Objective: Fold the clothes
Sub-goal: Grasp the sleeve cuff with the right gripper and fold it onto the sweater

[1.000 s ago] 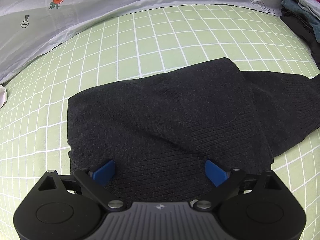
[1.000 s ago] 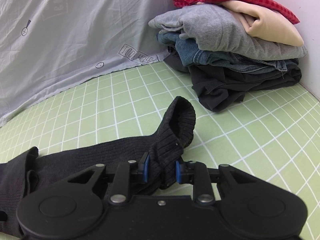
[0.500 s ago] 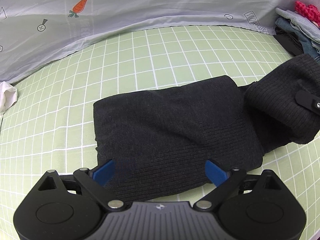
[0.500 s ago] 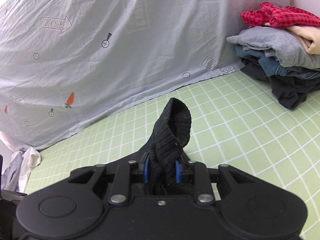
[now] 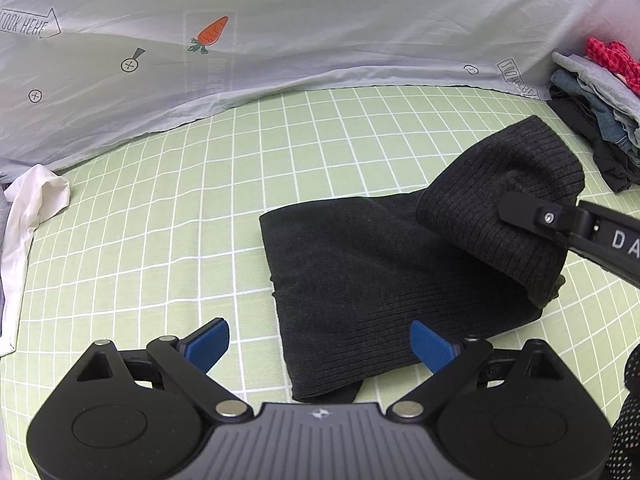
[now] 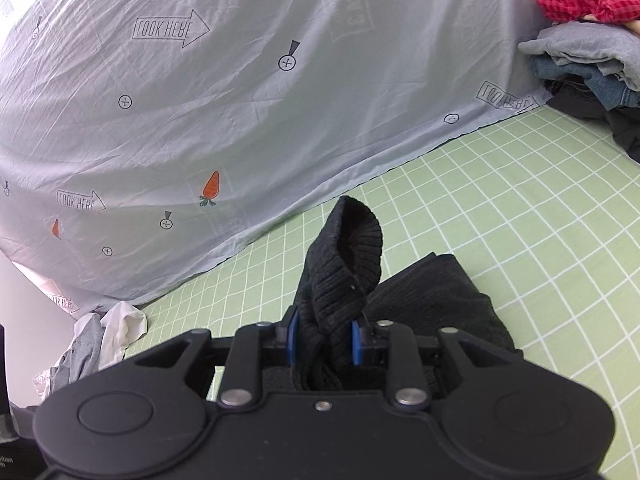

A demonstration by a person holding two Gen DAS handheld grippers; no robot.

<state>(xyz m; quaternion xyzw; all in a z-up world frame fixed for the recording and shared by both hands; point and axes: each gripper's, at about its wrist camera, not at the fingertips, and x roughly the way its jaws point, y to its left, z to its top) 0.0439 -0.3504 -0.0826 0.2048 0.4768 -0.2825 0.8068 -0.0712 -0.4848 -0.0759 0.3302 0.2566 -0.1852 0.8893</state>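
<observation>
A dark grey knit sweater [image 5: 360, 280] lies partly folded on the green checked sheet [image 5: 200, 208]. My right gripper [image 6: 323, 338] is shut on its ribbed sleeve cuff [image 6: 344, 264] and holds it lifted over the folded body; the cuff [image 5: 500, 208] and the right gripper's finger [image 5: 532, 212] show at the right of the left wrist view. My left gripper [image 5: 320, 344] is open and empty, hovering at the sweater's near edge, its blue pads [image 5: 208, 340] spread wide.
A stack of folded clothes [image 6: 588, 64] topped by a red checked garment stands at the far right, also in the left wrist view [image 5: 596, 112]. A grey printed sheet [image 6: 240, 100] hangs behind. White and grey crumpled clothes [image 6: 100, 336] lie at the left edge.
My right gripper has lifted the sleeve cuff and carried it left over the sweater's body. My left gripper has drawn back and shifted left, still open.
</observation>
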